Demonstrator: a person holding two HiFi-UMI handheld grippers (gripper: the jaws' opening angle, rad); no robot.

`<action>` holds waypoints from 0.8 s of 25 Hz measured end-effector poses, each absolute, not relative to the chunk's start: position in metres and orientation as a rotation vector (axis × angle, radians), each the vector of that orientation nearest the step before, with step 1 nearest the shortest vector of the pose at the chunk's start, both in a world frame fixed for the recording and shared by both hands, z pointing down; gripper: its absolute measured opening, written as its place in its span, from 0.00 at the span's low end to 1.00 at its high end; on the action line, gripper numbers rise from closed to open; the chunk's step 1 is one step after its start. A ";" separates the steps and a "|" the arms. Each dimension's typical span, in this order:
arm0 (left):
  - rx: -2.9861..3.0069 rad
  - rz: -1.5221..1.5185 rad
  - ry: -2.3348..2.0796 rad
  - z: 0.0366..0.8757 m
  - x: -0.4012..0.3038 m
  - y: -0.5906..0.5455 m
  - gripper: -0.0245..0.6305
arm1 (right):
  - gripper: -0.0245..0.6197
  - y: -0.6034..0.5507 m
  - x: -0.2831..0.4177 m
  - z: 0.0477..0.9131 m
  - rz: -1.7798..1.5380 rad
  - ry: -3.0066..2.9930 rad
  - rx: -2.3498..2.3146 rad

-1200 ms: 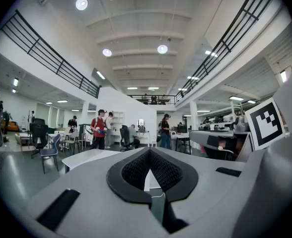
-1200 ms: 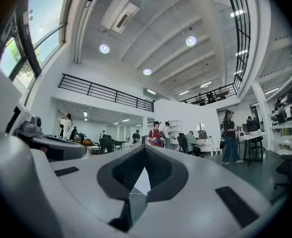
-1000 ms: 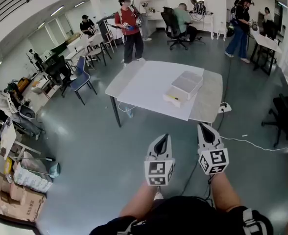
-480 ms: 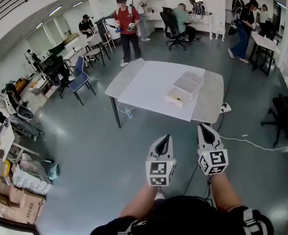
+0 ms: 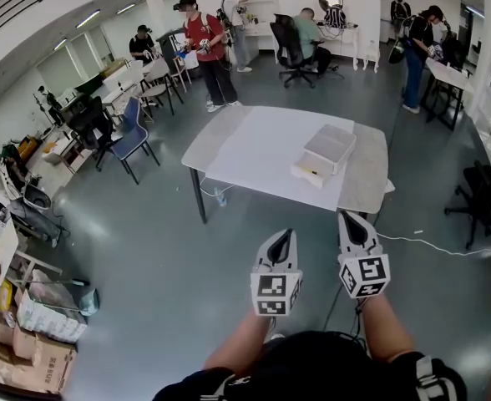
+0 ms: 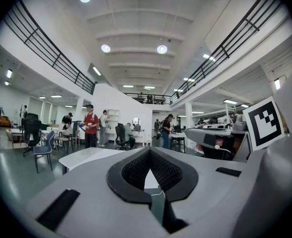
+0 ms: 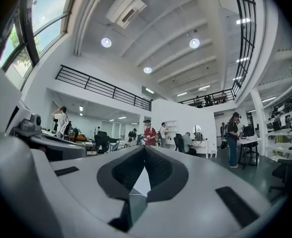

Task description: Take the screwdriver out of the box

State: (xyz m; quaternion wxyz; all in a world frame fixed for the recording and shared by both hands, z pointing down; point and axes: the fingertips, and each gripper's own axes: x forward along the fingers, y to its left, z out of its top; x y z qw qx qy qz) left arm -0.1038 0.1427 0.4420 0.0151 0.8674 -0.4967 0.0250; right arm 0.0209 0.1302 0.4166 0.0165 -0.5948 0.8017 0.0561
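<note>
**A:** Logging left to right. Table (image 5: 237,153) first?

**B:** Well ahead of both grippers, far out of reach; white top, bare on the side ahead of the left gripper.

**A:** Left gripper (image 5: 280,237)?

**B:** Jaws together, nothing clamped; same reading in the left gripper view (image 6: 148,151), pads meeting at the tips; held low, pointing forward at the table.

**A:** Location of the task's thing?

**B:** Box (image 5: 325,151) on the table, ahead of the gap between the two grippers, nearer the right one's line; looks like pale stacked trays, closed on top; screwdriver itself not visible, presumably inside; small yellow mark on the near edge, too small to identify.

**A:** Right gripper (image 5: 351,219)?

**B:** Also closed on nothing, tips touching in the right gripper view (image 7: 145,151); just beside the left gripper, slightly further forward.

**A:** Anything further right?

**B:** Cable (image 5: 433,242) on the floor, ahead and to the right of the right gripper.

**A:** Step in hand, by judgement?

**B:** Approach only; task not begun. Advice: walk up square to the near edge of the table, keeping clear of the cable; open the jaws before arriving; steady the box with the left gripper, lift the lid or tray with the right; find the screwdriver before reaching; take it by the handle, across the jaws, and lift straight out.
</note>
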 end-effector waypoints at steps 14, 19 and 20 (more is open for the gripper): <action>2.745 0.104 -1.485 0.453 -0.154 0.118 0.04 | 0.06 0.117 -0.030 0.437 0.135 2.460 -1.917; 2.729 0.099 -1.500 0.457 -0.153 0.099 0.04 | 0.06 0.094 -0.026 0.441 0.135 2.465 -1.904; 2.727 0.100 -1.506 0.457 -0.152 0.092 0.04 | 0.06 0.087 -0.025 0.441 0.136 2.467 -1.898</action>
